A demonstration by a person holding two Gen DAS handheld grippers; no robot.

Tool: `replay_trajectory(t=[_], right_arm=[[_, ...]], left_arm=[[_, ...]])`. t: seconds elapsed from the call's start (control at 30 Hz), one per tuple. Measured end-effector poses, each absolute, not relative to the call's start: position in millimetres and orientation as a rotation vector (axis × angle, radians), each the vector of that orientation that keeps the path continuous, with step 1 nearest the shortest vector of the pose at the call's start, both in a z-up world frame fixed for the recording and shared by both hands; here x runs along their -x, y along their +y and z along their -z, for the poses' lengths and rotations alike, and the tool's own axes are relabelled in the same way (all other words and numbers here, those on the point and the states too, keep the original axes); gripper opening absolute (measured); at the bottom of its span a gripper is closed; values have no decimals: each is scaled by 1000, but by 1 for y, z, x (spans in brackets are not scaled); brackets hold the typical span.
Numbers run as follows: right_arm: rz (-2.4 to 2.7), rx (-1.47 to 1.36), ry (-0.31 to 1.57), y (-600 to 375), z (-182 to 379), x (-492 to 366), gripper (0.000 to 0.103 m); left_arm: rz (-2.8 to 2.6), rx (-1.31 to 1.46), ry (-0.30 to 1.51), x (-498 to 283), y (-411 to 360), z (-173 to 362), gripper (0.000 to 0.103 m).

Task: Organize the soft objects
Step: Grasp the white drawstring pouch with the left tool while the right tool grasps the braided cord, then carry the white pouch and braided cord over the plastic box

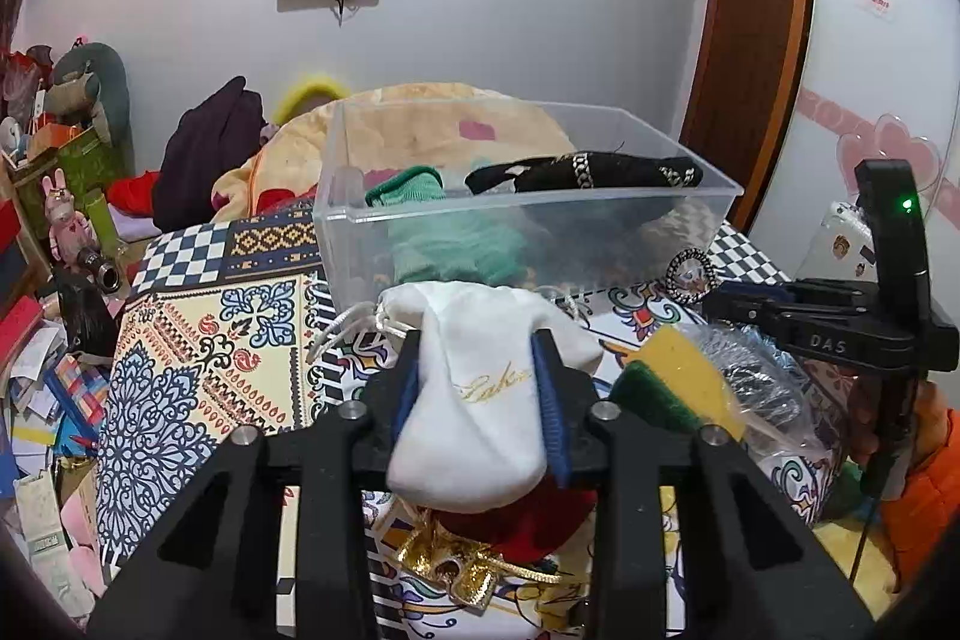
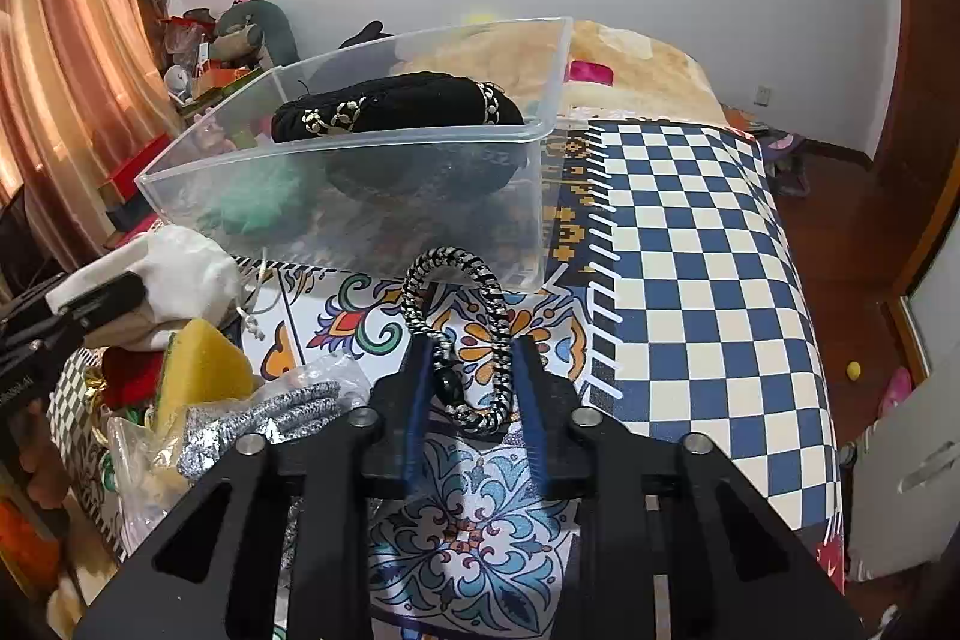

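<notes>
Both tongs grip soft items in front of the clear plastic bin.

The left tongs (image 1: 480, 358) point level toward the rectangular clear plastic bin (image 1: 600, 214), their blue-padded fingers (image 1: 549, 388) pressed into the sides of a white drawstring fabric pouch with gold script (image 1: 474, 388), raised over a red and gold item on the patterned desk cloth (image 1: 240, 340). The right tongs (image 2: 471, 370) tilt down at the desk, closed partway around a black-and-white braided cord loop (image 2: 462, 316) whose arch reaches almost to the bin wall. Inside the bin lie a black knitted piece with a pale pattern (image 1: 582, 172) and a green knitted piece (image 1: 450, 232). A yellow-and-green sponge (image 1: 672, 376) sits between the two tongs.
</notes>
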State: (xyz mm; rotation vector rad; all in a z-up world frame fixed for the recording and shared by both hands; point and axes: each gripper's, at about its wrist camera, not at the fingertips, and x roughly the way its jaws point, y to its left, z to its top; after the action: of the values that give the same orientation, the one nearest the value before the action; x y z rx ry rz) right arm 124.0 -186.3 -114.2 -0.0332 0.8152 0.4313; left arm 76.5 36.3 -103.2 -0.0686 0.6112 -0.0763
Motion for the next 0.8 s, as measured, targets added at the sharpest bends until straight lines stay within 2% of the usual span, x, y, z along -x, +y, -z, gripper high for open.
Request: replay_trajectory(t=[0.03, 0.07, 0.23, 0.8], right_arm=[[-434, 30, 817, -187, 114, -124, 13], [-438, 27, 819, -188, 114, -124, 12], [-448, 34, 792, -187, 107, -119, 12], [-517, 59, 591, -180, 43, -100, 12]], left_arm=[[78, 70, 605, -75, 36, 101, 28], [82, 72, 600, -74, 37, 100, 27], [84, 71, 561, -67, 37, 90, 15], [83, 74, 413, -60, 42, 36, 15]])
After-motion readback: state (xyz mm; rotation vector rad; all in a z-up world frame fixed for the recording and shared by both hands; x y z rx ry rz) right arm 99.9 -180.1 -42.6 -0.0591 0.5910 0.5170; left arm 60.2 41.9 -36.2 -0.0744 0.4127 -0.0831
